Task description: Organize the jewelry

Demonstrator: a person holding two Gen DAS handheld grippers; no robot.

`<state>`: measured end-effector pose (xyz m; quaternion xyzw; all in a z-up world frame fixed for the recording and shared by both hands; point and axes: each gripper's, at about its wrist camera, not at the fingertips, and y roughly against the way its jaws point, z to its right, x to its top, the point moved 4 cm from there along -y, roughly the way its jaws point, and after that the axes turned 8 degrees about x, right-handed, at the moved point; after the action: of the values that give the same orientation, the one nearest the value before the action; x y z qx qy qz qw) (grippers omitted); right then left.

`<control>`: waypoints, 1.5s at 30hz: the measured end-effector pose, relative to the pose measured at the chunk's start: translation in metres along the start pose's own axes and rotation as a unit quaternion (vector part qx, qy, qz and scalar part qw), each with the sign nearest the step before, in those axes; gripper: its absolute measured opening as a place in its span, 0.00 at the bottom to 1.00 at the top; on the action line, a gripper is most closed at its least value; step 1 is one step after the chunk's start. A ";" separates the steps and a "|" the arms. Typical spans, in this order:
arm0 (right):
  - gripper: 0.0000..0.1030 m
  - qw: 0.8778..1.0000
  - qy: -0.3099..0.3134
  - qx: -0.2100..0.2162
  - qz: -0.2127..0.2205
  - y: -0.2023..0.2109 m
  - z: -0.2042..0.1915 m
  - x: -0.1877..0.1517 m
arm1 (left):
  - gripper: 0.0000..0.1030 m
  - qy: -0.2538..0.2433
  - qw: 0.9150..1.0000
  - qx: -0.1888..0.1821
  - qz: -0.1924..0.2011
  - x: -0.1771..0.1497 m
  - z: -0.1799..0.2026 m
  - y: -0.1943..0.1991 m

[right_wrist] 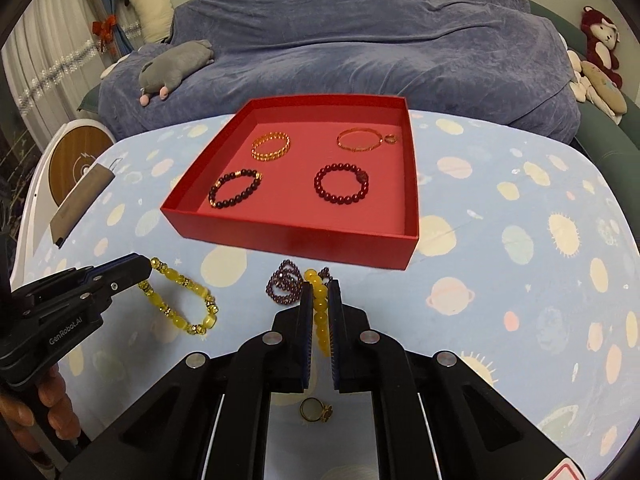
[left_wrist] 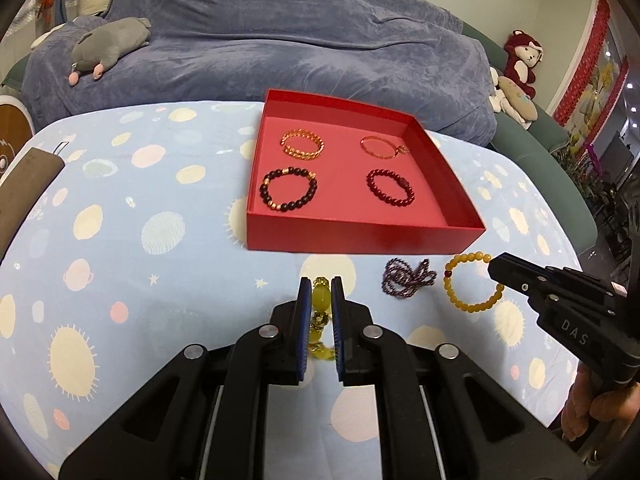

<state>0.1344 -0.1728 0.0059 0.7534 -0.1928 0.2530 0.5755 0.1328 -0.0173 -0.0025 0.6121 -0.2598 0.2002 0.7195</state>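
**Two bracelets gripped, box waiting**

Behind the desk with its planet-print cloth stands a sofa under a blue blanket. The red box already holds four bracelets. The left tongs pinch the yellow crystal bracelet; the right tongs pinch the amber bead bracelet. Both hang by a few beads, so I think one could slip. The purple bead string and gold ring wait on the cloth.

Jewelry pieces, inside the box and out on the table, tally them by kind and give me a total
Bracelets in the red box: 4
Yellow bead bracelets, one in the left gripper and one in the right gripper: 2
Purple bead strand: 1
Gold ring: 1
Total: 8
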 end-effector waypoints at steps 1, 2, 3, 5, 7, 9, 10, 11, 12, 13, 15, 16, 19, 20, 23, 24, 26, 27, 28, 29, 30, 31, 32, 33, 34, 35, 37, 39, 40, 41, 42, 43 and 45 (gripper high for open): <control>0.06 1.000 0.000 0.002 0.005 0.003 0.000 0.006 | 0.10 0.001 1.000 -0.008 0.002 0.005 0.002 0.004; 0.06 1.000 0.001 0.003 0.011 0.007 0.001 0.012 | 0.10 0.002 1.000 -0.019 0.005 0.010 0.005 0.008; 0.06 1.000 0.002 0.004 0.017 0.010 0.001 0.017 | 0.09 0.003 1.000 -0.027 0.009 0.015 0.008 0.012; 0.06 1.000 0.002 0.012 0.026 0.014 0.001 0.031 | 0.07 -0.001 0.999 -0.040 0.020 0.028 0.014 0.019; 0.06 0.999 0.002 0.022 0.035 0.015 0.001 0.046 | 0.07 -0.011 0.998 -0.046 0.035 0.045 0.022 0.024; 0.06 0.999 0.000 0.032 0.042 0.012 0.001 0.062 | 0.07 -0.021 0.997 -0.048 0.052 0.061 0.030 0.026; 0.06 0.998 -0.002 0.037 0.043 0.009 0.002 0.068 | 0.07 -0.025 0.997 -0.049 0.058 0.069 0.034 0.026; 0.06 0.998 -0.005 0.038 0.043 0.005 0.003 0.074 | 0.07 -0.029 0.996 -0.046 0.064 0.077 0.037 0.025; 0.06 0.998 -0.007 0.035 0.043 0.002 0.005 0.078 | 0.07 -0.031 0.996 -0.043 0.067 0.083 0.039 0.022; 0.06 0.998 -0.009 0.034 0.043 -0.001 0.007 0.080 | 0.07 -0.032 0.996 -0.040 0.068 0.088 0.039 0.019; 0.06 0.998 -0.013 0.034 0.042 -0.002 0.009 0.079 | 0.07 -0.030 0.997 -0.029 0.065 0.089 0.035 0.014; 0.06 0.999 -0.011 0.031 0.042 -0.002 0.009 0.077 | 0.07 -0.028 0.997 -0.026 0.061 0.086 0.032 0.012; 0.06 0.999 -0.008 0.028 0.033 -0.005 0.010 0.066 | 0.15 -0.017 0.999 -0.015 0.039 0.066 0.019 0.001; 0.06 0.999 -0.011 0.029 0.029 -0.008 0.012 0.063 | 0.20 -0.017 0.999 -0.005 0.030 0.056 0.015 -0.004; 0.06 0.999 -0.016 0.028 0.023 -0.014 0.015 0.058 | 0.34 -0.018 1.000 0.019 0.004 0.032 0.007 -0.021; 0.06 0.999 -0.020 0.030 0.023 -0.015 0.016 0.058 | 0.37 -0.018 1.000 0.022 -0.004 0.025 0.006 -0.026; 0.06 0.999 -0.020 0.029 0.024 -0.017 0.016 0.059 | 0.44 -0.021 0.999 0.029 -0.024 0.012 0.005 -0.038; 0.06 0.999 -0.019 0.029 0.024 -0.018 0.016 0.060 | 0.45 -0.024 0.999 0.031 -0.034 0.007 0.005 -0.044; 0.06 0.999 -0.019 0.030 0.025 -0.019 0.016 0.061 | 0.46 -0.027 0.998 0.034 -0.042 0.001 0.005 -0.049; 0.06 0.999 -0.020 0.031 0.025 -0.021 0.016 0.062 | 0.46 -0.030 0.998 0.036 -0.049 -0.004 0.006 -0.054; 0.06 0.999 -0.019 0.032 0.026 -0.022 0.015 0.064 | 0.46 -0.034 0.997 0.037 -0.054 -0.009 0.006 -0.058; 0.06 0.999 -0.018 0.032 0.026 -0.023 0.015 0.065 | 0.46 -0.038 0.997 0.040 -0.059 -0.013 0.007 -0.061; 0.06 0.999 -0.018 0.033 0.026 -0.025 0.014 0.066 | 0.46 -0.043 0.996 0.042 -0.062 -0.017 0.008 -0.064; 0.06 0.999 -0.018 0.034 0.027 -0.026 0.013 0.067 | 0.46 -0.046 0.996 0.044 -0.066 -0.020 0.009 -0.066; 0.06 0.999 -0.017 0.036 0.027 -0.027 0.012 0.068 | 0.46 -0.049 0.995 0.044 -0.070 -0.023 0.009 -0.069; 0.06 0.999 -0.016 0.037 0.028 -0.028 0.011 0.069 | 0.45 -0.053 0.995 0.046 -0.070 -0.026 0.010 -0.070; 0.06 0.999 -0.015 0.039 0.030 -0.029 0.009 0.072 | 0.44 -0.071 0.994 0.059 -0.064 -0.028 0.014 -0.069; 0.06 0.999 -0.014 0.040 0.031 -0.030 0.007 0.074 | 0.28 -0.078 0.993 0.064 -0.059 -0.028 0.015 -0.067; 0.06 0.999 -0.013 0.040 0.032 -0.031 0.007 0.076 | 0.14 -0.077 0.993 0.060 -0.060 -0.028 0.014 -0.067; 0.06 0.999 -0.012 0.039 0.032 -0.031 0.007 0.077 | 0.09 -0.071 0.994 0.053 -0.064 -0.026 0.012 -0.067; 0.06 0.999 -0.011 0.038 0.033 -0.031 0.007 0.078 | 0.09 -0.065 0.995 0.046 -0.067 -0.025 0.011 -0.067; 0.06 0.999 -0.012 0.038 0.034 -0.032 0.007 0.078 | 0.09 -0.059 0.995 0.039 -0.068 -0.023 0.010 -0.065; 0.06 0.999 -0.012 0.039 0.035 -0.032 0.007 0.080 | 0.09 -0.056 0.996 0.032 -0.056 -0.017 0.011 -0.057</control>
<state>0.2183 -0.1715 0.0282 0.7711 -0.2161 0.2706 0.5343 0.1526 -0.0376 -0.0559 0.6589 -0.2587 0.1332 0.6937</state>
